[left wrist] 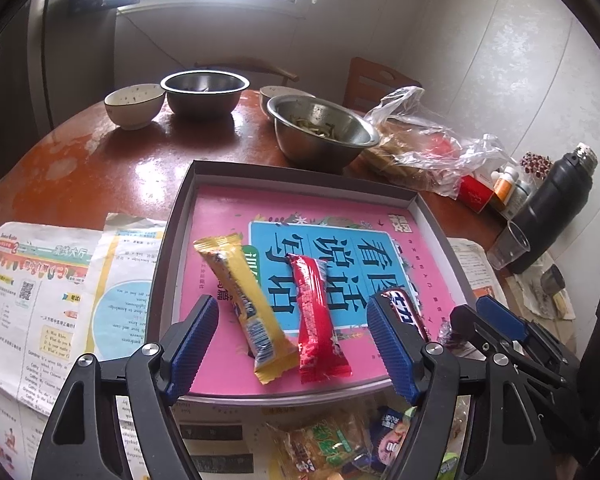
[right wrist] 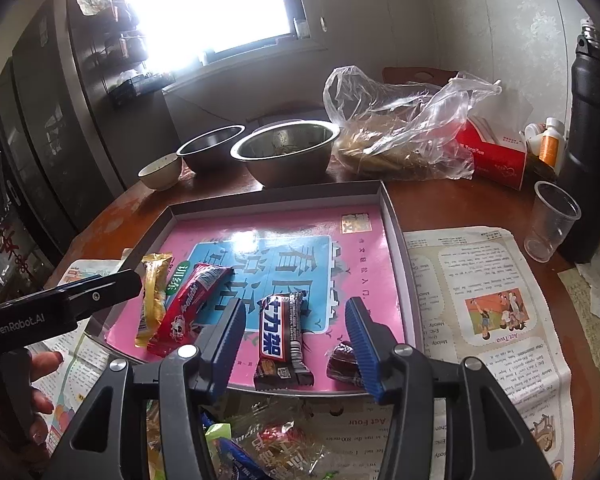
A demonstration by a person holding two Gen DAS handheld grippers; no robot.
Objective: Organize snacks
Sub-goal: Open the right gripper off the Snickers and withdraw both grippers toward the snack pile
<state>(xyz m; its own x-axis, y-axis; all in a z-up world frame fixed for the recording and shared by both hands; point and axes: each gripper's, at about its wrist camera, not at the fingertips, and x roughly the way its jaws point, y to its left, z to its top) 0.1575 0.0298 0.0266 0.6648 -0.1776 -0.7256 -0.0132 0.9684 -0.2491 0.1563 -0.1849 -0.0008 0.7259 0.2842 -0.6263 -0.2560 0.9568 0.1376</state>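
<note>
A shallow grey tray [left wrist: 300, 174] [right wrist: 276, 194] lined with a pink book cover holds a yellow bar [left wrist: 244, 308] [right wrist: 152, 300], a red bar [left wrist: 316, 320] [right wrist: 188, 304] and a dark chocolate bar [right wrist: 282, 340] [left wrist: 404, 308]. A small dark-red candy [right wrist: 340, 364] lies near the tray's front right corner. My left gripper [left wrist: 292, 300] hangs open above the yellow and red bars, touching neither. My right gripper [right wrist: 295, 306] is open with the chocolate bar lying on the tray between its fingers, pads clear of it. More wrapped snacks [left wrist: 332, 440] [right wrist: 260, 440] are piled in front of the tray.
Two steel bowls [left wrist: 204, 92] [left wrist: 320, 128] and a ceramic bowl [left wrist: 134, 104] stand behind the tray. At the right are a clear plastic bag [right wrist: 400, 132], a red box [right wrist: 496, 156], a plastic cup [right wrist: 552, 220] and a black flask [right wrist: 588, 140]. Newspaper [left wrist: 36, 280] [right wrist: 480, 300] covers the round wooden table.
</note>
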